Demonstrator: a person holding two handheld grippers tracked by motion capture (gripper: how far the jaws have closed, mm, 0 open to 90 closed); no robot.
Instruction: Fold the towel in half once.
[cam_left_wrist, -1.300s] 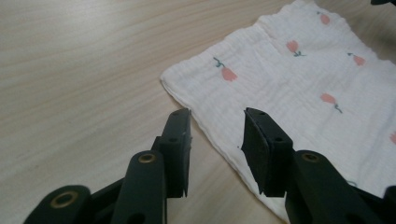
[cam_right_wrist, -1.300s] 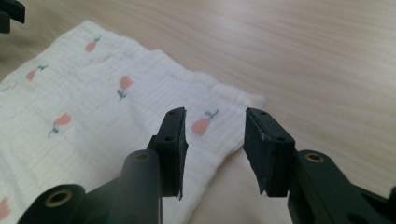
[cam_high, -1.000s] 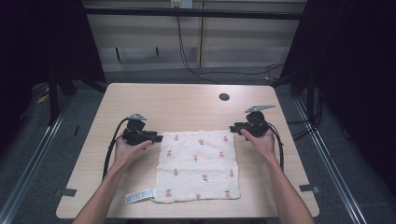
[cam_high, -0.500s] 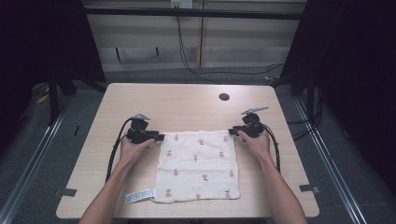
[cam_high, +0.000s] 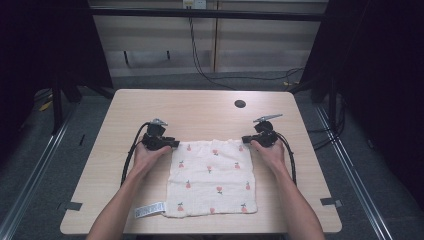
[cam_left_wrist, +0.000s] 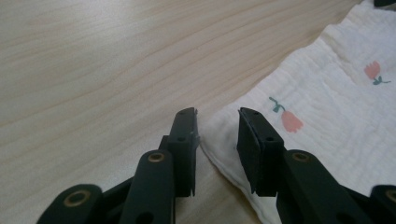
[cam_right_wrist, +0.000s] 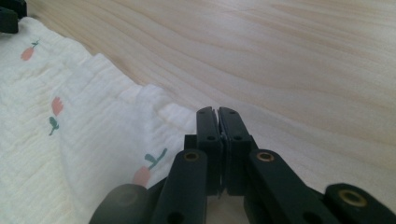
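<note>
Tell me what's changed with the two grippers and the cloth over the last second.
Both grippers have come down onto the far corners of the cloth. The right gripper has just closed its jaws; they stand together at the cloth's corner, though whether fabric is pinched can't be told. The left gripper has been closing its jaws around the other corner, but a gap remains. The cloth lies flat on the table as before.

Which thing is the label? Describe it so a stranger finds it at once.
Start at the wooden table and find the cream cloth with small pink flowers lying at its middle. The label sticks out from the cloth's near left corner, by the person's left forearm. It alone is a small white strip with dark print.
</note>
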